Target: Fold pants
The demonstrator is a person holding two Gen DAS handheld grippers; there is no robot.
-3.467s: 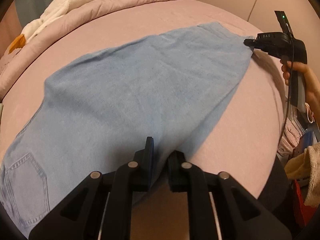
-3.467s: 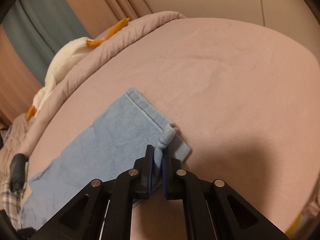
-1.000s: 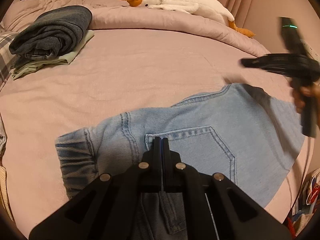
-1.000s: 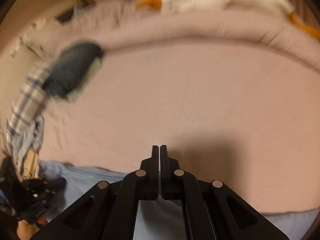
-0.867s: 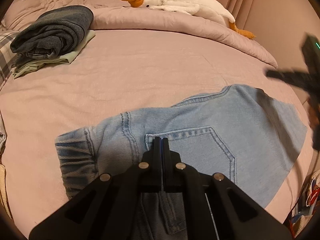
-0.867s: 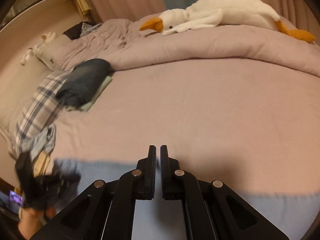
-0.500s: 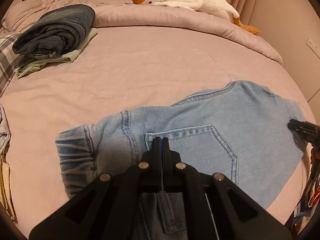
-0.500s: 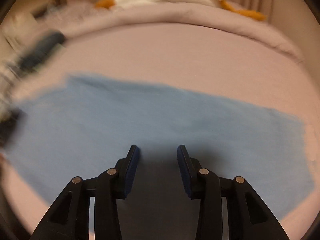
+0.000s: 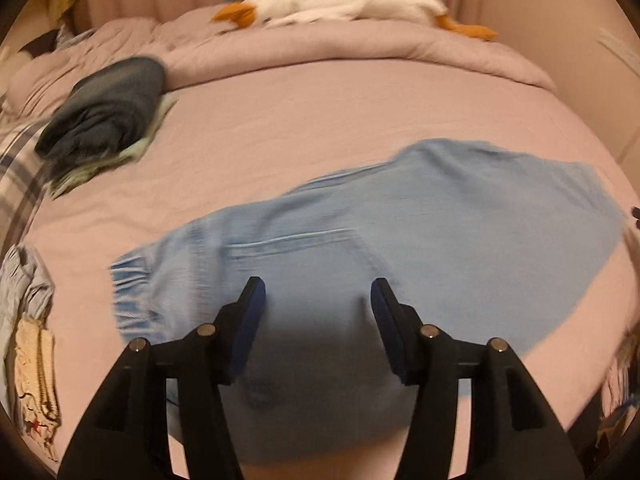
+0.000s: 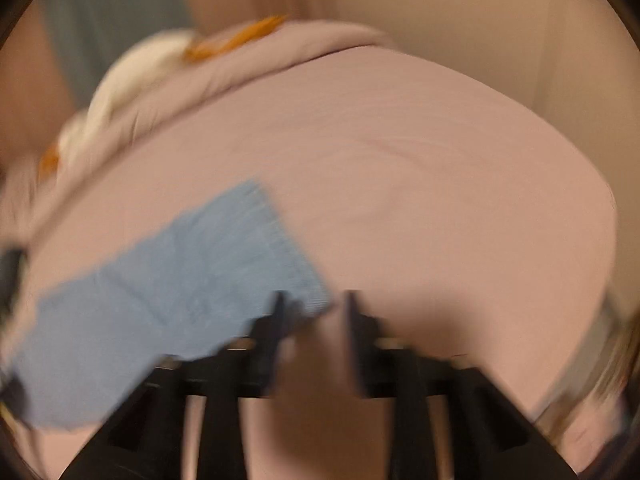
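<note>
The light blue denim pants (image 9: 440,236) lie folded lengthwise across the pink bed, waistband at the left, back pocket up. My left gripper (image 9: 316,296) is open and empty just above the seat of the pants. In the right wrist view, the leg end of the pants (image 10: 192,276) lies at the left, its hem corner by my left fingertip. My right gripper (image 10: 314,304) is open and empty over the hem corner and bare sheet. Both views are blurred by motion.
A folded dark garment on a pale green one (image 9: 104,112) sits at the back left. A white goose plush (image 9: 344,0) lies on the rolled pink duvet (image 9: 360,52). Loose clothes (image 9: 28,320) hang at the left bed edge. A wall (image 10: 520,40) stands beyond the bed.
My left gripper opened and let go of the pants' seat. My right gripper, open, swung right to the hem end of the legs.
</note>
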